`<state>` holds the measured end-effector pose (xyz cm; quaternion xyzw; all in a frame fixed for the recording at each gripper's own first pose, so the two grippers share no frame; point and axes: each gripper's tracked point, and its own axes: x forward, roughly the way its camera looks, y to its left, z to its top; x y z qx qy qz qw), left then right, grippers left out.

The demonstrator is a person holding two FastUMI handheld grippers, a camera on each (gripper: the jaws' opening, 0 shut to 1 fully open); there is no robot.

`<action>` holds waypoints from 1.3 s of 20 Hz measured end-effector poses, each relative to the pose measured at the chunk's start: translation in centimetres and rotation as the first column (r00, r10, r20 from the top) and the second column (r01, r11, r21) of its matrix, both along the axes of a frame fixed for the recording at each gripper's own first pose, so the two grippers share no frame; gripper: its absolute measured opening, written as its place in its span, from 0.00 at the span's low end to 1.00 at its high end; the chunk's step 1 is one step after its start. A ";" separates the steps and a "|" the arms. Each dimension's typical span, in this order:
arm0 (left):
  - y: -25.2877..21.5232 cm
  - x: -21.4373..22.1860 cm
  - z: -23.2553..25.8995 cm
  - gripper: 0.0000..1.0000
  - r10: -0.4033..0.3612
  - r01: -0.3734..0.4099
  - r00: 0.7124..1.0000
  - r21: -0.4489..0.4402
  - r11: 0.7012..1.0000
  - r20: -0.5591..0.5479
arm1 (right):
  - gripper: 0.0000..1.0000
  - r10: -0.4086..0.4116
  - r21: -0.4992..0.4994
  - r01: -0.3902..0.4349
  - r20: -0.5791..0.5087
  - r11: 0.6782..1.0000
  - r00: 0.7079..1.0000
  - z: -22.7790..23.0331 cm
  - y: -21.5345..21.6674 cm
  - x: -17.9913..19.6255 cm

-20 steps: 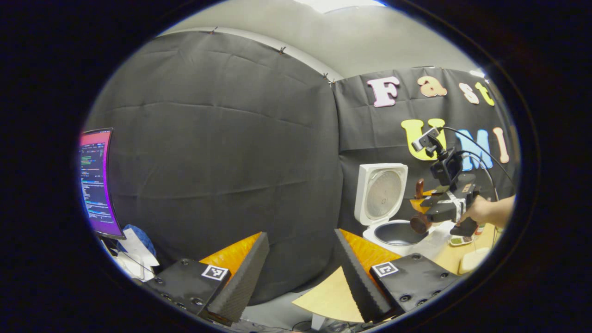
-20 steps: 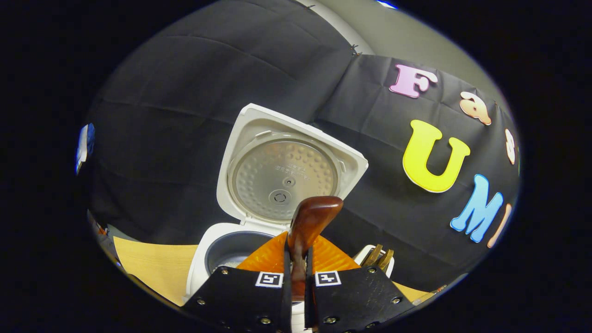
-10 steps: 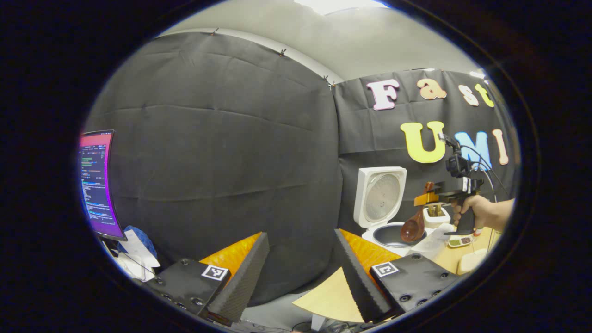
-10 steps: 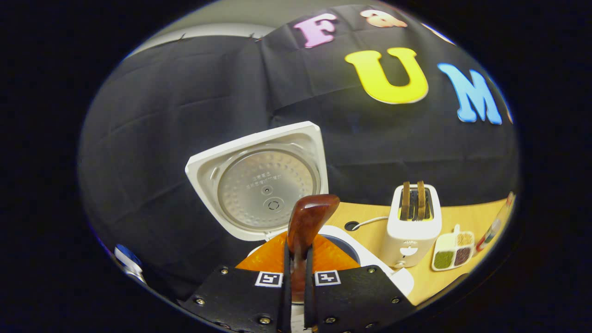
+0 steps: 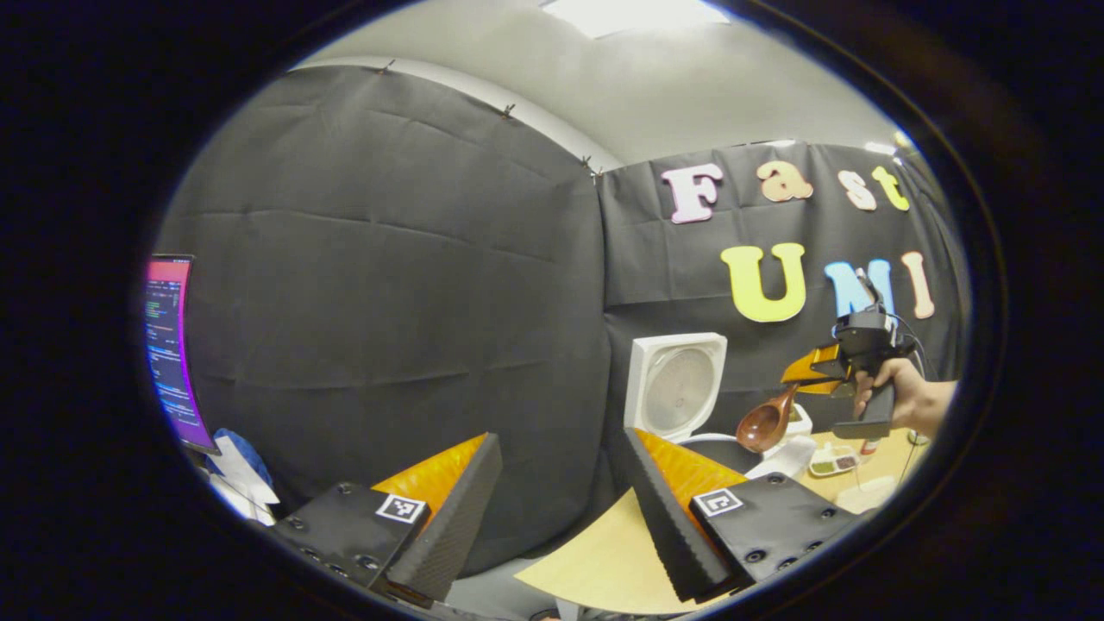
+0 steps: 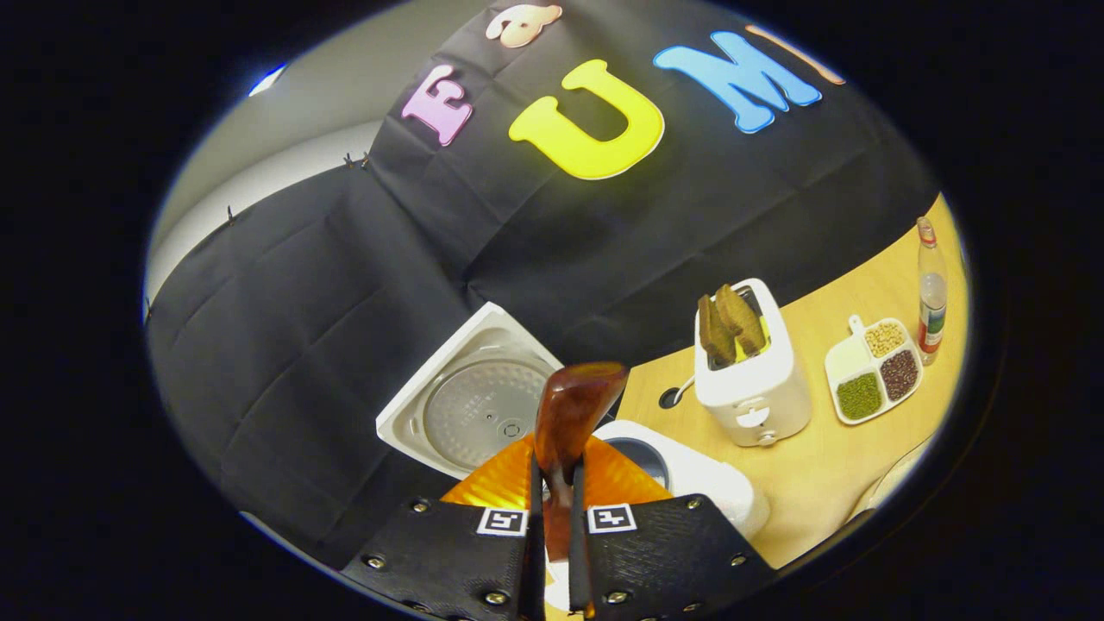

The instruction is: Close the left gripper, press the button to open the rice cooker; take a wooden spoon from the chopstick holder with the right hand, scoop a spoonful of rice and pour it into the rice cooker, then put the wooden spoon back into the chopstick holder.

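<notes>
The white rice cooker (image 6: 690, 479) stands on the wooden table with its lid (image 6: 474, 410) up; it also appears at the right of the left gripper view as the rice cooker (image 5: 677, 388). My right gripper (image 6: 552, 483) is shut on the handle of the brown wooden spoon (image 6: 573, 410), whose bowl sticks out ahead, above the cooker's pot. In the left gripper view a hand holds that right gripper (image 5: 806, 371) up to the right of the lid, and the spoon (image 5: 763, 424) hangs from it with a bare-looking bowl. My left gripper (image 5: 556, 517) is open, far left of the cooker, holding nothing.
A white toaster (image 6: 755, 388) with two bread slices stands right of the cooker. Farther right are a divided dish (image 6: 871, 371) of beans and a bottle (image 6: 930, 289). A lit monitor (image 5: 168, 345) stands at the far left, and the table corner (image 5: 604, 565) lies under my left gripper.
The right gripper has lifted the spoon up and to the right, away from over the pot, and rolled its view. The left gripper shifted only slightly and stayed open.
</notes>
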<state>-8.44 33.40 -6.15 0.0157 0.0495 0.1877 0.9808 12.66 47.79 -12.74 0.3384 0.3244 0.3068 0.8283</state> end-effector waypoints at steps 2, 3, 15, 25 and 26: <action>-1.3 1.2 0.4 0.96 -0.025 0.025 1.000 -0.003 1.000 0.018 | 0.11 -0.010 0.015 0.010 0.004 1.000 1.000 0.7 -2.0 -0.2; -2.0 1.7 0.5 1.00 -0.035 0.035 0.999 -0.006 0.999 0.027 | 0.11 -0.022 0.023 0.022 0.006 0.999 1.000 1.3 -3.2 -0.2; -12.4 7.6 3.1 0.96 -0.176 0.180 0.981 -0.039 0.983 0.079 | 0.11 -0.206 -0.048 0.210 0.066 0.977 0.976 3.0 -20.8 1.2; -21.9 9.3 4.2 0.96 -0.287 0.292 0.953 -0.044 0.955 0.102 | 0.11 -0.359 -0.104 0.365 0.077 0.925 0.930 2.5 -35.4 0.5; -22.6 9.4 4.3 0.96 -0.294 0.300 0.950 -0.044 0.953 0.102 | 0.11 -0.373 -0.114 0.380 0.078 0.918 0.924 2.3 -36.8 0.5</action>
